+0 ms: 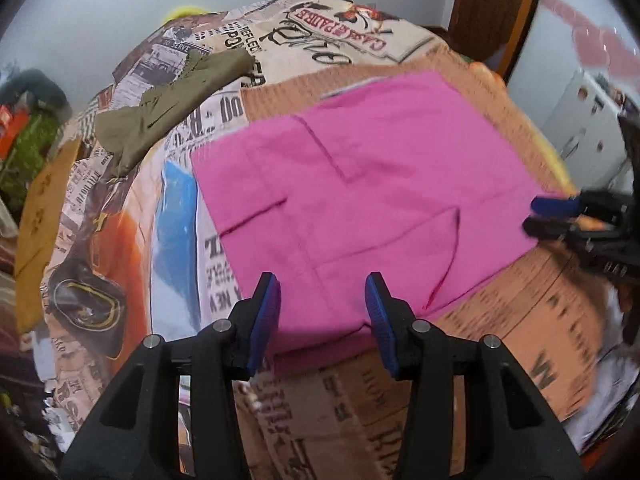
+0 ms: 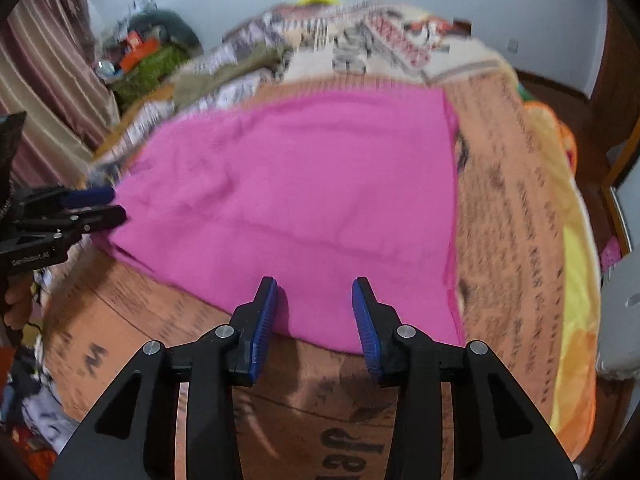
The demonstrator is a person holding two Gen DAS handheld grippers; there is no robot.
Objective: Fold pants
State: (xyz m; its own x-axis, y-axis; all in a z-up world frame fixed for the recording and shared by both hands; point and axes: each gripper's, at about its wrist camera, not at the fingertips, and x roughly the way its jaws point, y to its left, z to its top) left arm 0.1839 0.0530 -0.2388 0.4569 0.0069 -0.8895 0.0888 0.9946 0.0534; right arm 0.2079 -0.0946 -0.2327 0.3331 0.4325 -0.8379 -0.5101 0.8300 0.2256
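The pink pants (image 1: pixel 360 184) lie folded into a flat rectangle on the bed, with pocket seams showing. In the right wrist view the pants (image 2: pixel 304 200) fill the middle. My left gripper (image 1: pixel 322 312) is open and empty, just above the near edge of the pants. My right gripper (image 2: pixel 316 312) is open and empty over its near edge of the pants. The right gripper also shows in the left wrist view (image 1: pixel 536 214) at the pants' right corner, and the left gripper shows in the right wrist view (image 2: pixel 108 204) at the pants' left corner.
The bed carries a newspaper-print cover (image 1: pixel 224 108) with an orange section (image 2: pixel 512 208). An olive-green garment (image 1: pixel 168 100) lies at the far left of the bed. Clutter (image 2: pixel 140 56) stands by the wall beyond. A wooden door (image 1: pixel 492 8) and white cabinet (image 1: pixel 584 120) are to the right.
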